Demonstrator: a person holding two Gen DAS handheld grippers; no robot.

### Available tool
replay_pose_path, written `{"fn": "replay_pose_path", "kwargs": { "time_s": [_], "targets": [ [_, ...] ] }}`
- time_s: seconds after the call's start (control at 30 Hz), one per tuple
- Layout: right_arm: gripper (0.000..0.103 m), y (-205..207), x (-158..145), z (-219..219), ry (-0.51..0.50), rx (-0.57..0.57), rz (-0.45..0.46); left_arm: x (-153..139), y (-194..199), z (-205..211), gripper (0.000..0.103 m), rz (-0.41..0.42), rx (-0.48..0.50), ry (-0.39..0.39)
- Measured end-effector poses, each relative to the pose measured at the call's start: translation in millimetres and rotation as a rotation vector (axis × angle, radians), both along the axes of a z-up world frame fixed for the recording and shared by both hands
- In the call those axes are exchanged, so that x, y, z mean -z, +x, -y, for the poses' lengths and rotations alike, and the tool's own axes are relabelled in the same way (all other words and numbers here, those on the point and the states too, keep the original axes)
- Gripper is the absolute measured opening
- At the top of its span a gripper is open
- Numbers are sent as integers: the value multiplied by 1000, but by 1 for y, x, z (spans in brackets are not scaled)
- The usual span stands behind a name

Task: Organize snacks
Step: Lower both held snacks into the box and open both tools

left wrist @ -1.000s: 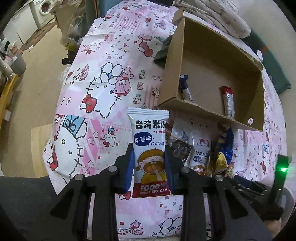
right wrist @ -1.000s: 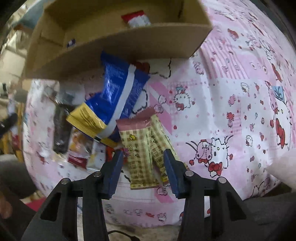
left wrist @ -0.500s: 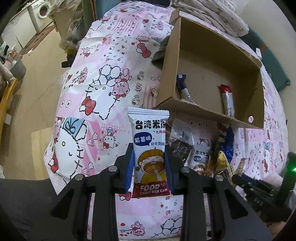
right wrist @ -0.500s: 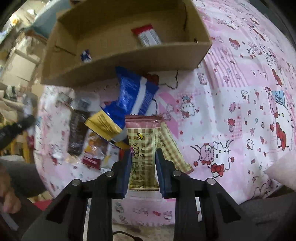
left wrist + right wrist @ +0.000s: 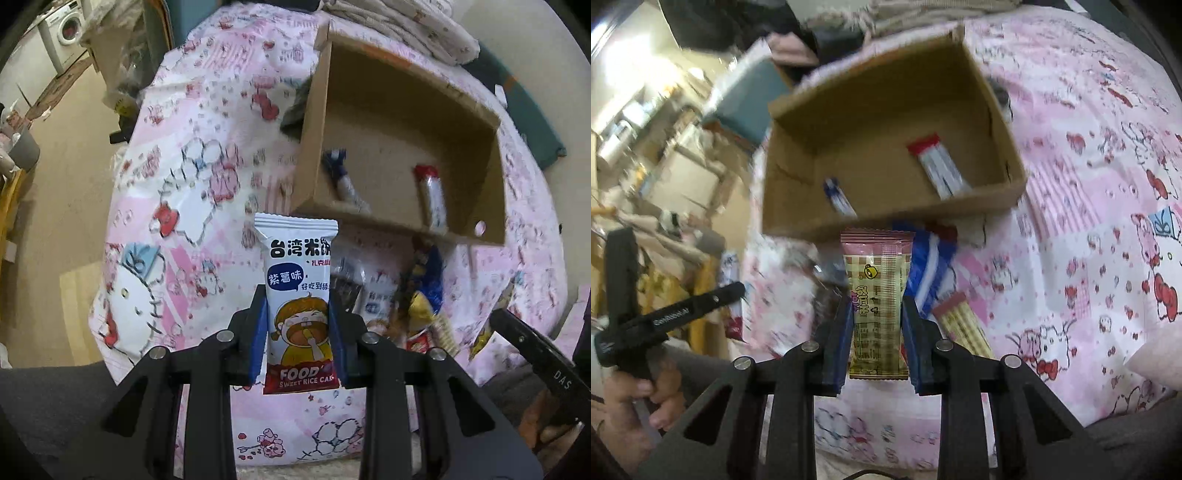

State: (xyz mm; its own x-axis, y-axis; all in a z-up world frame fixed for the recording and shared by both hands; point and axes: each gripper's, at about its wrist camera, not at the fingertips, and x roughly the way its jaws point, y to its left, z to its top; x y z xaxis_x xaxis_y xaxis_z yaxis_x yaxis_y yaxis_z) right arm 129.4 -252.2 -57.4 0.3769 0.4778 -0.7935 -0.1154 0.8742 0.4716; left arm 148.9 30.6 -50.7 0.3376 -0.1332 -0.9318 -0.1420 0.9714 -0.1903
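Left wrist view: the left gripper [image 5: 297, 334] clamps a white rice cake packet [image 5: 300, 295] upright between its blue pads, above the pink cartoon-print bedspread [image 5: 177, 206]. Just beyond the packet a heap of loose snacks [image 5: 413, 306] lies on the bedspread against the near wall of a cardboard box [image 5: 495, 177]. Inside the box rest a blue-ended stick [image 5: 341, 177] on the left and a red-ended stick [image 5: 432, 199] on the right, well apart. Folded bedding [image 5: 406, 26] lies behind the box.

Right wrist view: the right gripper [image 5: 876, 334], its jaws closed in within the past second, squeezes a checked yellow packet [image 5: 877, 306] with a pink top, held clear of the bedspread. A matching packet [image 5: 964, 325] lies beside it to the right, with a blue bag [image 5: 931, 266] behind, in front of the box. At the left edge a person's hand [image 5: 639, 398] grips the handle of the other tool.
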Motion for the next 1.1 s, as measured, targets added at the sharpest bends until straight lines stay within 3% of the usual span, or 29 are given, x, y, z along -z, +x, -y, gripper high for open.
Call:
{"fn": "replay_pose_path", "kwargs": {
  "time_s": [0.2, 0.43, 0.6, 0.67, 0.8, 0.9, 1.1],
  "targets": [
    [27, 22, -33, 6, 48, 22, 78, -50, 26, 12, 26, 131, 65, 64],
    [27, 70, -60, 1, 30, 10, 155, -61, 71, 23, 26, 164, 95, 87],
    [27, 98, -58, 4, 25, 24, 181, -49, 97, 34, 26, 162, 103, 76],
    [27, 106, -51, 6, 19, 59, 204, -40, 105, 41, 26, 196, 139, 74],
    [27, 112, -15, 12, 38, 77, 182, -13, 106, 56, 26, 278, 212, 156],
    [27, 119, 7, 11, 6, 84, 109, 5, 109, 58, 26, 242, 215, 161],
    [27, 131, 15, 5, 10, 54, 88, 15, 114, 58, 26, 217, 205, 136]
  ]
}}
